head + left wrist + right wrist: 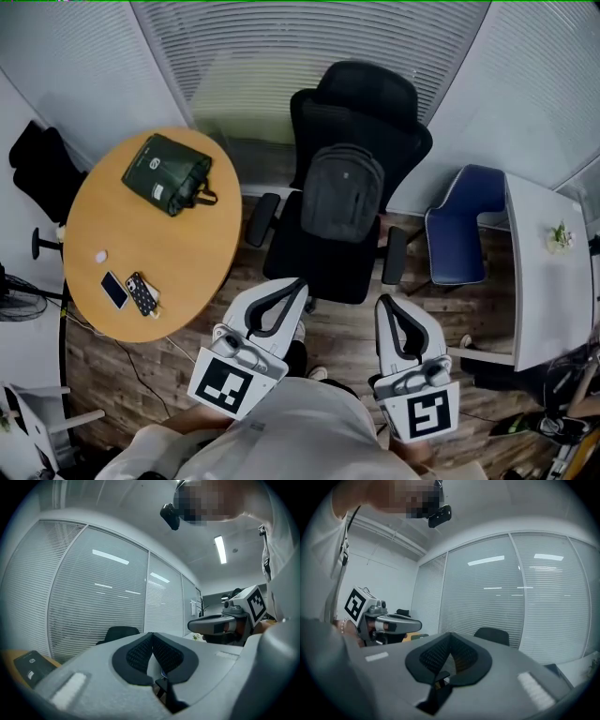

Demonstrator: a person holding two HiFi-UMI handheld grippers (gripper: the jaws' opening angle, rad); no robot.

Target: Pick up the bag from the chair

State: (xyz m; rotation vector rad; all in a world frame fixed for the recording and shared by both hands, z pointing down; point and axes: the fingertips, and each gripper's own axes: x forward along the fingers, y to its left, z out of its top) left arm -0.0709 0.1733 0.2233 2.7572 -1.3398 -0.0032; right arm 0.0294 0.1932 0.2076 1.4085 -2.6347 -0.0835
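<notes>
A dark grey backpack [342,194] stands upright on the seat of a black office chair [361,108], leaning on its backrest. My left gripper [293,285] hovers just before the seat's front left corner, jaws shut and empty. My right gripper [386,304] is beside it, near the seat's front right, also shut with nothing held. In the left gripper view the closed jaws [152,639] fill the bottom and only the chair's headrest [118,632] shows above them. In the right gripper view the shut jaws [450,639] hide the backpack; the chair top [492,634] shows behind.
A round wooden table [178,253] at the left carries a green bag [167,173], a phone [114,290] and a patterned case [142,293]. A blue chair [459,234] and a white desk [548,281] stand at the right. Blinds cover the glass walls behind.
</notes>
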